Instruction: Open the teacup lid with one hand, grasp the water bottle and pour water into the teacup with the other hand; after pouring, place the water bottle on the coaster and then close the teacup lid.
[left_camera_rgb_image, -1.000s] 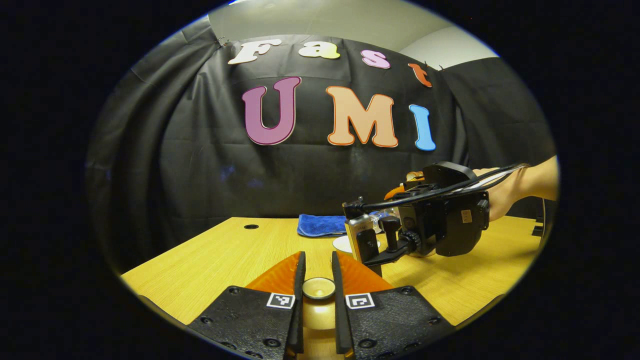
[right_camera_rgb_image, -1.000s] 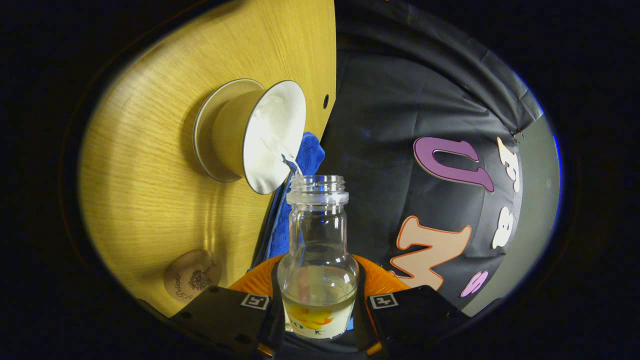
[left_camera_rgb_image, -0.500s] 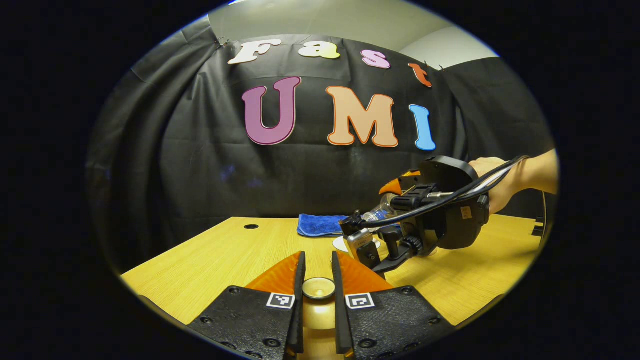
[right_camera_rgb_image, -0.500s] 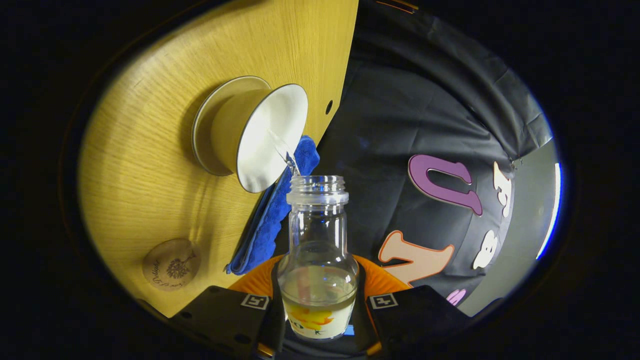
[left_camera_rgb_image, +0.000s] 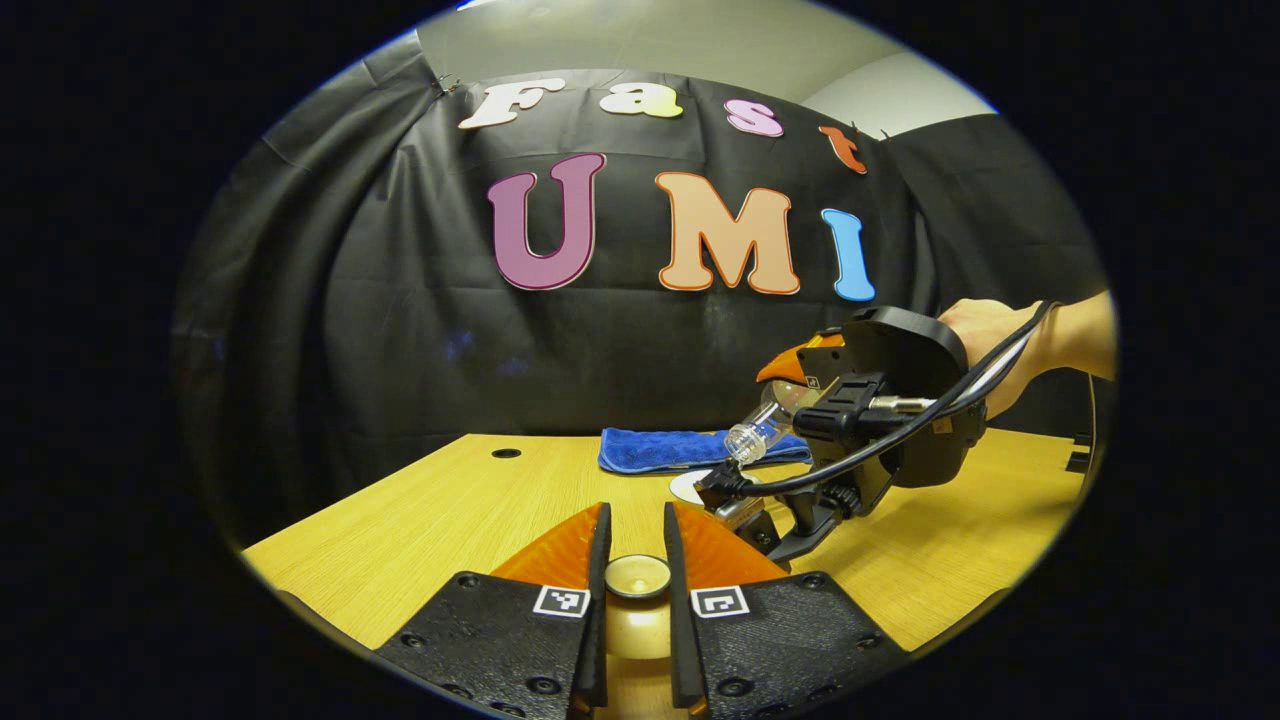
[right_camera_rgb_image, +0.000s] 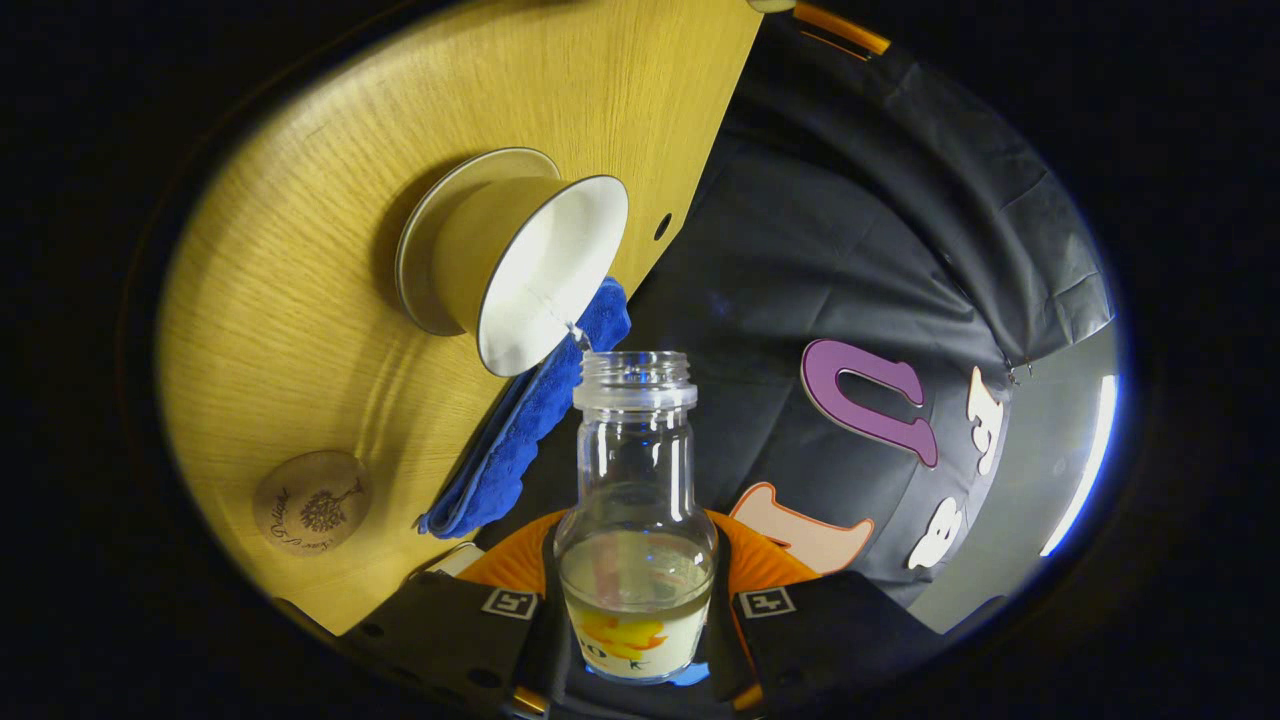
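My right gripper (right_camera_rgb_image: 637, 560) is shut on a clear glass water bottle (right_camera_rgb_image: 637, 470), tipped sideways with a little water left at its base. A thin trickle runs from its mouth to the rim of the open white-lined teacup (right_camera_rgb_image: 545, 275) on its saucer (right_camera_rgb_image: 425, 245). A round wooden coaster (right_camera_rgb_image: 312, 502) lies nearby on the table. In the left gripper view, my left gripper (left_camera_rgb_image: 634, 520) is shut on the golden knob of the teacup lid (left_camera_rgb_image: 637, 577), held off to the side. The right gripper (left_camera_rgb_image: 790, 390) with the bottle (left_camera_rgb_image: 755, 435) hangs over the saucer (left_camera_rgb_image: 688, 487).
A folded blue cloth (right_camera_rgb_image: 525, 425) lies at the back of the yellow wooden table (right_camera_rgb_image: 290, 300), beside the cup. The cloth (left_camera_rgb_image: 670, 448) is behind the right gripper. A hand (left_camera_rgb_image: 985, 335) and cable hold that gripper from the right. A small hole (left_camera_rgb_image: 505, 453) marks the tabletop.
The right gripper has risen and rolled back toward upright, lifting the bottle mouth; the stream into the cup has thinned to a trickle. The left gripper has stayed still with the lid.
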